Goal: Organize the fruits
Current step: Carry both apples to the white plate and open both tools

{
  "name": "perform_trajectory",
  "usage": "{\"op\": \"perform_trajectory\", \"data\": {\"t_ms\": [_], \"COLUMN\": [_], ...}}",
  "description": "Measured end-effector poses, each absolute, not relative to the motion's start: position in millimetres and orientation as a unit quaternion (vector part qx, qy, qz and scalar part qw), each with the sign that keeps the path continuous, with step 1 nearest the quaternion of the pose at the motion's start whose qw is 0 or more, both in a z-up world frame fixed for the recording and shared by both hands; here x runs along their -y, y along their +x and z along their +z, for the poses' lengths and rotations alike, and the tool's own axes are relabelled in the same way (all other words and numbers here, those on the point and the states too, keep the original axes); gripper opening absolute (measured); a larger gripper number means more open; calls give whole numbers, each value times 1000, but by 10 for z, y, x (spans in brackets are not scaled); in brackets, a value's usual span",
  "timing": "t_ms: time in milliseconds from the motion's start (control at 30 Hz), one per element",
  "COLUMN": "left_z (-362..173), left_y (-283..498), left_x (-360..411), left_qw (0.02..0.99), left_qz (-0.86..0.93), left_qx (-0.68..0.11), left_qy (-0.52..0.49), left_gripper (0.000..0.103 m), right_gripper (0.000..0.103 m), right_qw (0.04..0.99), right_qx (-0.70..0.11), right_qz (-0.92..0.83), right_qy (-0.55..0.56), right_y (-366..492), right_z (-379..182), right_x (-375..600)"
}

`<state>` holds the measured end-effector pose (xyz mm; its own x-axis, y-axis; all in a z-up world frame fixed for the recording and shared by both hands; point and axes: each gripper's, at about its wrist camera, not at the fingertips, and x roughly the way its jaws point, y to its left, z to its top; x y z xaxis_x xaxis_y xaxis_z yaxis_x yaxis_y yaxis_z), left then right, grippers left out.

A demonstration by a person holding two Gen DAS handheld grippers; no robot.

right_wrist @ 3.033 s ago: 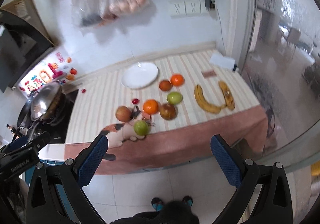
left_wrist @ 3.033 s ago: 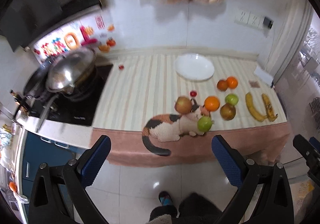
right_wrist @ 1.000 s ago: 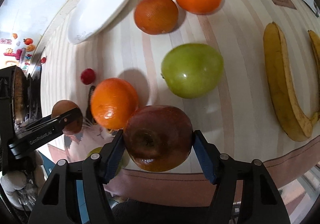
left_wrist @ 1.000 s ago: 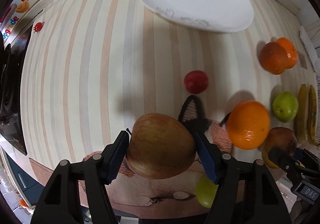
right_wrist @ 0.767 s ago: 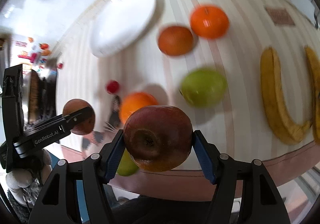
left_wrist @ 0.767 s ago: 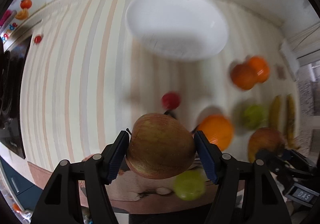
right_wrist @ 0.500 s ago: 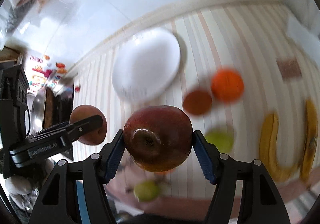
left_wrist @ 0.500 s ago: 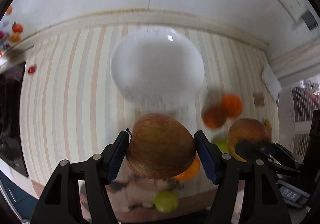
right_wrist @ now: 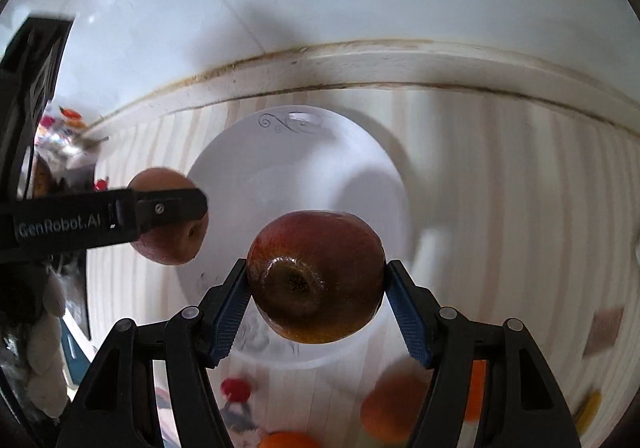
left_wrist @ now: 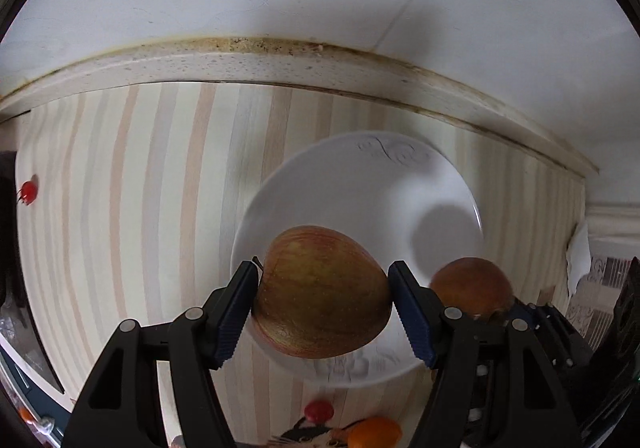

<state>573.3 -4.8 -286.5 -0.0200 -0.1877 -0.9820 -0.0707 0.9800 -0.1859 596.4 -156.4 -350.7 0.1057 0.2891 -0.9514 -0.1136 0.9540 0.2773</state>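
Observation:
My left gripper [left_wrist: 322,302] is shut on a yellow-red apple [left_wrist: 320,292], held above the near left part of the white plate [left_wrist: 360,184]. The right gripper [right_wrist: 316,286] is shut on a dark red apple [right_wrist: 316,280] over the same plate [right_wrist: 292,168]. In the left wrist view the dark apple [left_wrist: 470,288] hangs at the plate's right side. In the right wrist view the yellow-red apple [right_wrist: 168,224] shows at the plate's left edge, partly behind a black finger [right_wrist: 160,208]. The plate holds no fruit.
The plate lies on a striped counter [left_wrist: 140,188] near the back wall's ledge [left_wrist: 280,60]. Oranges [right_wrist: 394,404], a small red fruit [right_wrist: 236,388] and a cat toy [left_wrist: 312,436] lie on the near side. Another small red fruit [left_wrist: 28,192] sits far left.
Both grippers have carried their apples from the front of the counter back toward the wall and now hang over the plate. The other fruits have dropped to the views' bottom edges.

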Motion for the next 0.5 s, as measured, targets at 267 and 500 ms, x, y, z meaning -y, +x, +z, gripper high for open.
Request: {"op": "perform_trajectory", "data": {"t_ms": [267, 500], "left_z": [-3032, -3137], "left_y": [5891, 5947], "left_x": [48, 66], "left_qw": [673, 663], "left_qz": [-44, -38], "left_qx": [-733, -743], "left_qy": [-87, -82], "left_gripper": [66, 66], "right_gripper": [70, 71], "right_qw": [715, 702], "right_qx": [-680, -693], "right_qz": [153, 159], "right_qy": [46, 35], "right_y": [6307, 6412], "right_z": [-3773, -3856], "right_x": [1330, 1270]}}
